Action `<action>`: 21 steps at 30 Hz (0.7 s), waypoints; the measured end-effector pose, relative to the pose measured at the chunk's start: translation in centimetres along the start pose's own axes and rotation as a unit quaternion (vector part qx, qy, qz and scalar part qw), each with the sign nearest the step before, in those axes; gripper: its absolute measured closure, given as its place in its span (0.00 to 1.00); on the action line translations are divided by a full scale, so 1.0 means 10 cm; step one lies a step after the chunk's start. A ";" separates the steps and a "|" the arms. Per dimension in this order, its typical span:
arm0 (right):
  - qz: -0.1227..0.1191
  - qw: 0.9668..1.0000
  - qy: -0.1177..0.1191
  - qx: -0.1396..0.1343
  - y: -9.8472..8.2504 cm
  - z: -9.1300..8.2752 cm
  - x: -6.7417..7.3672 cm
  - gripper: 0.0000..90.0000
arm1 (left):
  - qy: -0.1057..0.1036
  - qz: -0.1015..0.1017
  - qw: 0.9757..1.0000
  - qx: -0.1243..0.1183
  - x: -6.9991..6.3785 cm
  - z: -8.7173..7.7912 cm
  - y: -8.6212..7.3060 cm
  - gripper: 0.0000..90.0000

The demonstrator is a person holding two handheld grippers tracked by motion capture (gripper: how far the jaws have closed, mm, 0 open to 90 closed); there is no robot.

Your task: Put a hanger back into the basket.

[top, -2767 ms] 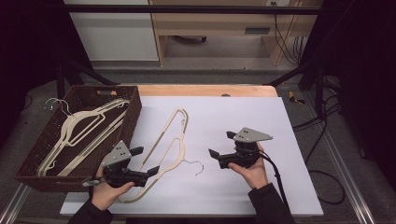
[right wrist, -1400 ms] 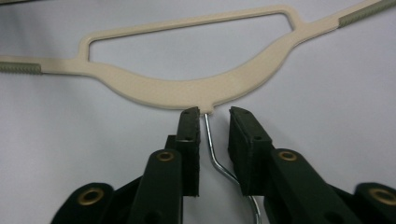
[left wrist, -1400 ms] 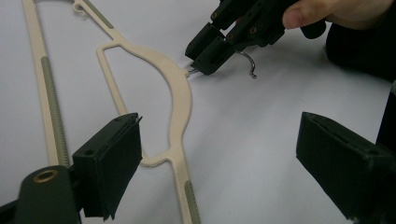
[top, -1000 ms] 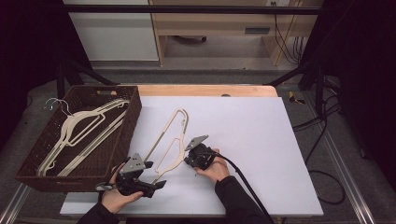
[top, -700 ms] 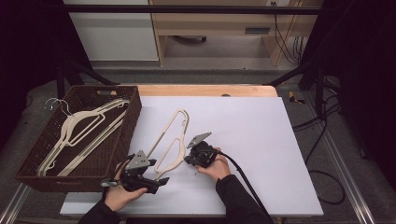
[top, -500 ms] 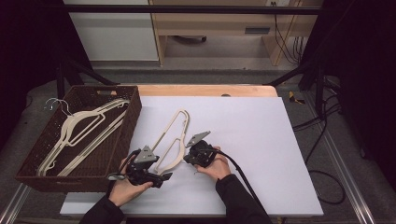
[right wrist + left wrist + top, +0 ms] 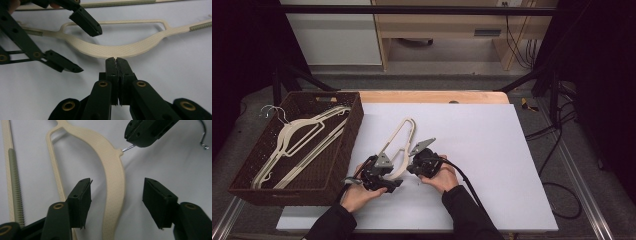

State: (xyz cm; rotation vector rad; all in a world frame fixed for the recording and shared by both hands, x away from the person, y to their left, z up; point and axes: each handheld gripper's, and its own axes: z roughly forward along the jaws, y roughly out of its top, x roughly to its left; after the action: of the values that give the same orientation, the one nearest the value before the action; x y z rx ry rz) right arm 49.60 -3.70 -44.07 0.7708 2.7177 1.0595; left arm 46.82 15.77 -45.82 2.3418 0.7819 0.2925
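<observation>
— Looking at the cream hanger (image 7: 398, 145) on the white table (image 7: 492, 150): where does it lie from the two tools?

— Right between them. In the high view its long axis runs from the hands up and away toward the table's middle, slanting a little right. The left gripper (image 7: 116, 202) straddles the hanger's curved shoulder: one jaw on each side of the beam, neither pad touching it.

— So it is spread?

— Partly. Its jaws have just been closing, with the shoulder between them, yet a clear gap shows on both sides in the left gripper view.

— And the other?

— The right gripper (image 7: 116, 61) has its jaws pressed together at the hanger's neck. In the left gripper view the metal hook wire (image 7: 128, 148) runs from the neck straight into those black tips, so I judge it pinches the wire just beside the plastic.

— Which hand is nearer the body of the hanger?

— The left. The right only has the thin wire at the crown, so a lift likely depends on the left closing squarely across the shoulder, at right angles to the beam.

— Where would it go?

— Probably the brown wicker basket (image 7: 343, 145) on the left, where other hangers (image 7: 297, 142) already lie. It sits just beside the left hand.
</observation>
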 end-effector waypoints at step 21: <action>-0.014 1.000 -0.005 -0.001 0.10 -0.08 0.05 0.99 | 0.016 0.022 0.999 0.018 -0.01 0.01 0.04 0.81</action>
State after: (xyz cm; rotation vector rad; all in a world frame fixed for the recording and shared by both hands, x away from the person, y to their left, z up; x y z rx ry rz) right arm 49.33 -3.32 -42.76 0.7345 2.7096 1.0493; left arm 46.99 15.40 -45.60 2.3956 0.7562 0.3385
